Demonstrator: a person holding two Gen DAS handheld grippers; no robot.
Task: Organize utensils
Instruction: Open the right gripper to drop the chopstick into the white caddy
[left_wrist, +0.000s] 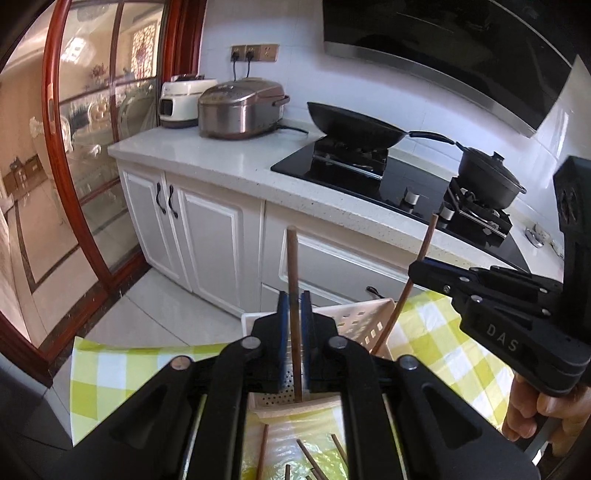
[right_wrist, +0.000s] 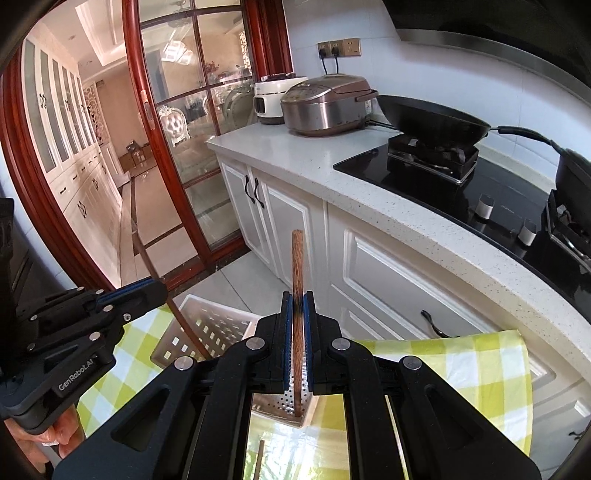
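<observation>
Left gripper (left_wrist: 294, 310): chopstick (left_wrist: 293, 280) stands between pads, gap seen, grip let loose. Right gripper (right_wrist: 297, 314): second chopstick (right_wrist: 297, 280) pinched tight between pads. Both sticks held upright, tips down in white holder basket (left_wrist: 364, 317), set near far edge of checked cloth (left_wrist: 443, 347). Basket holds only these two sticks. More chopsticks (left_wrist: 314, 461) left lying on cloth, near edge. Risk: basket may be tipped over if stick is pushed sideways; loose stick may lean out and fall.
</observation>
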